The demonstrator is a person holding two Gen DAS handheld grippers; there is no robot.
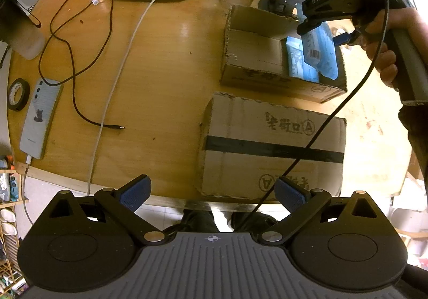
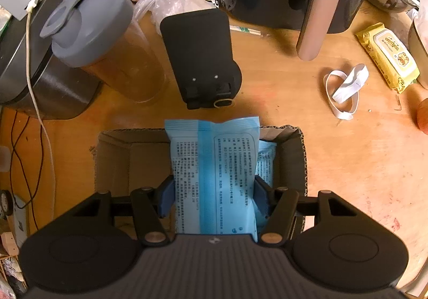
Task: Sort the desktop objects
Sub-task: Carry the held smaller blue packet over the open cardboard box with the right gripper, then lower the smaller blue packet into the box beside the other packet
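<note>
Right gripper [image 2: 212, 196] grasps blue pack [image 2: 214, 173] over open box [image 2: 112, 154]. Left gripper [image 1: 212, 193] released, above near table [image 1: 165, 63] edge

The open cardboard box [image 2: 112, 160] has bare floor on its left side, while its right side is filled by a blue packet [image 2: 264, 162] lying inside and a second blue packet [image 2: 214, 173] hanging over it. Just beyond the box's far wall the way is crowded — a shaker bottle [image 2: 107, 39], a black stand [image 2: 200, 53] and an air fryer's handle [image 2: 315, 18] stand close together. The widest clear wood lies on the table [image 1: 165, 63] left of the boxes, crossed only by a black cable [image 1: 77, 69] and a white cable [image 1: 128, 53] — a taped closed box [image 1: 272, 149] blocks the near edge.
</note>
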